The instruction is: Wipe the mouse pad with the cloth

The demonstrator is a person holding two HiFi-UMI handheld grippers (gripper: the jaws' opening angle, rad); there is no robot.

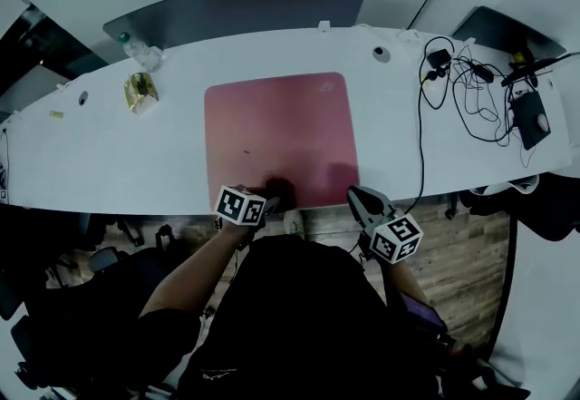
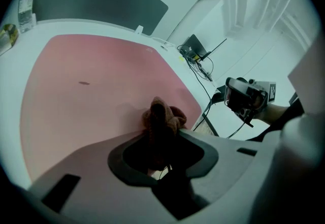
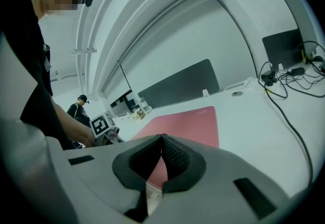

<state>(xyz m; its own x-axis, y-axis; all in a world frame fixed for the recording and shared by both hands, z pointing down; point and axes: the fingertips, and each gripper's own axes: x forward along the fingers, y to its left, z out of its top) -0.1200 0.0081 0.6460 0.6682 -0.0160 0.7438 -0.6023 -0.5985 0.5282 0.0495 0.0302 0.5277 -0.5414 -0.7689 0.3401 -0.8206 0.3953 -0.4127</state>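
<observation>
A pink mouse pad (image 1: 276, 135) lies in the middle of the white desk (image 1: 109, 153). My left gripper (image 1: 270, 199) is at the pad's near edge, shut on a bunched brown cloth (image 2: 163, 115) that rests on the pad (image 2: 91, 96). A small dark speck (image 2: 84, 84) sits on the pad farther in. My right gripper (image 1: 356, 197) hovers at the desk's front edge, just right of the pad's near right corner. In the right gripper view its jaws (image 3: 161, 137) meet at the tips with nothing between them, and the pad (image 3: 190, 119) lies ahead.
Tangled black cables and adapters (image 1: 471, 85) cover the desk's right end, beside a laptop (image 1: 503, 26). A plastic bottle (image 1: 140, 49) and a gold packet (image 1: 140, 90) sit at the back left. A dark divider panel (image 1: 245, 8) stands behind the desk. A person (image 3: 78, 108) stands far off.
</observation>
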